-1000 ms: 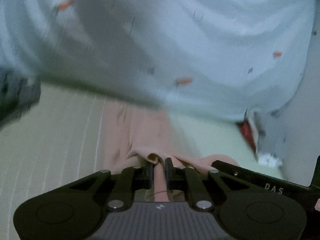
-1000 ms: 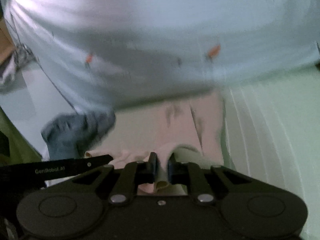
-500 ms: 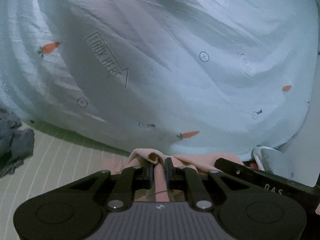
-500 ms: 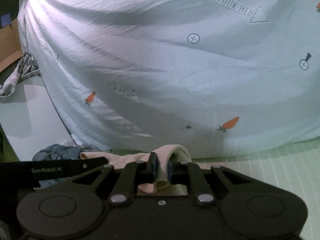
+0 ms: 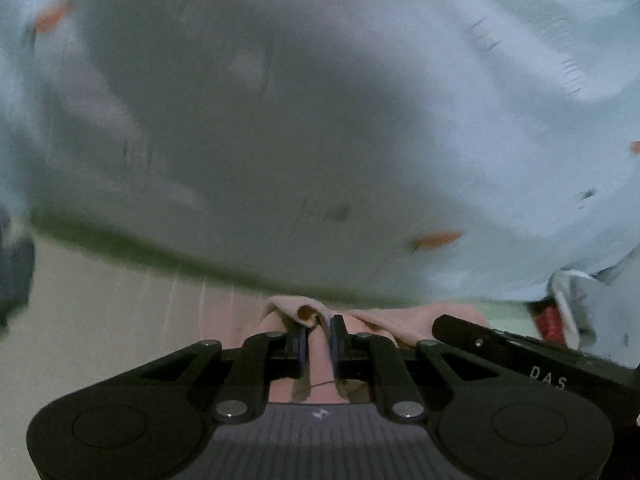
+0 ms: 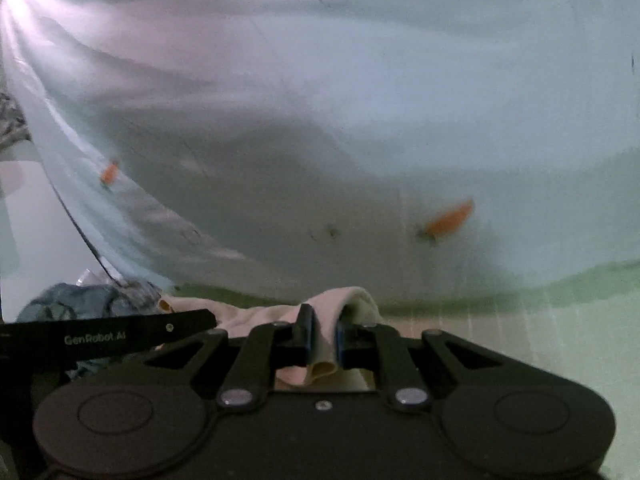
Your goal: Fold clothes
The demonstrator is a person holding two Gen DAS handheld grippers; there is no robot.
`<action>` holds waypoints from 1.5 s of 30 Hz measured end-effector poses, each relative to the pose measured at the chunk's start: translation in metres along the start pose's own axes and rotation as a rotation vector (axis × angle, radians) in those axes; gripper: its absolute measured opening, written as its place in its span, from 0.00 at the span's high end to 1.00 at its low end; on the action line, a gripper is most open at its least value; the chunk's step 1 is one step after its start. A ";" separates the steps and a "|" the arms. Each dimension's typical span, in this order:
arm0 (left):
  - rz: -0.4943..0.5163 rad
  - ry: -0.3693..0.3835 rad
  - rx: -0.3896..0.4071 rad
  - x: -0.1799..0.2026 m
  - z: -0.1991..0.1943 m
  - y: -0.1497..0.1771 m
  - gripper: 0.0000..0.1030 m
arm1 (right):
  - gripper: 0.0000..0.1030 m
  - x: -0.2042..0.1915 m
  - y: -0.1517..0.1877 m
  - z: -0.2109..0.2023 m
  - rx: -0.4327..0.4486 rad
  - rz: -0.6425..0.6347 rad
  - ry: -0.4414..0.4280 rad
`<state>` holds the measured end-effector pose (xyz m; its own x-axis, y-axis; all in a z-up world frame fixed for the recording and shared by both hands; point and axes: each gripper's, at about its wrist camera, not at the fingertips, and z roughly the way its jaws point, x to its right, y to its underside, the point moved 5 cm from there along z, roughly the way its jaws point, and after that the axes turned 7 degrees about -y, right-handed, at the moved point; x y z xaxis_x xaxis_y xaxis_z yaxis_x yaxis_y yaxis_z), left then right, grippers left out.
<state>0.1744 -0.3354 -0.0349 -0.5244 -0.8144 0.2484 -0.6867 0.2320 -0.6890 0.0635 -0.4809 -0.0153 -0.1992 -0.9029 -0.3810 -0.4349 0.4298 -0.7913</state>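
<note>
A pink garment [image 5: 384, 320] is pinched at its edge by both grippers. My left gripper [image 5: 318, 326] is shut on one bunched corner of it. My right gripper [image 6: 322, 328] is shut on another fold of the same pink garment [image 6: 256, 316]. The two grippers are close together: the right gripper's body [image 5: 532, 360] shows at the right of the left wrist view, and the left gripper's body [image 6: 104, 336] shows at the left of the right wrist view. The rest of the garment is hidden under the grippers. Both views are blurred.
A pale blue sheet with carrot prints [image 5: 360, 100] hangs ahead and fills both views [image 6: 360, 100]. A green striped surface [image 6: 540, 340] lies below. A dark blue garment [image 6: 84, 300] lies at the left, also in the left wrist view [image 5: 14, 276].
Both grippers have kept their hold on the pink garment. The views have tilted down and blurred, so more of the striped surface shows than half a second ago.
</note>
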 end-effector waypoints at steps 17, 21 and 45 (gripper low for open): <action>-0.058 -0.068 -0.225 -0.037 0.064 0.045 0.86 | 0.85 0.048 0.072 0.070 -0.269 0.235 0.071; -0.066 -0.045 -0.142 -0.040 0.051 0.007 0.78 | 0.76 0.057 0.039 0.065 -0.186 0.335 0.036; -0.125 -0.120 -0.287 -0.069 0.074 0.072 0.25 | 0.13 0.040 0.088 0.077 -0.246 0.215 0.129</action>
<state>0.1984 -0.3024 -0.1516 -0.3761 -0.8988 0.2252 -0.8646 0.2531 -0.4341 0.0845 -0.4783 -0.1370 -0.4113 -0.7924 -0.4504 -0.5668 0.6094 -0.5544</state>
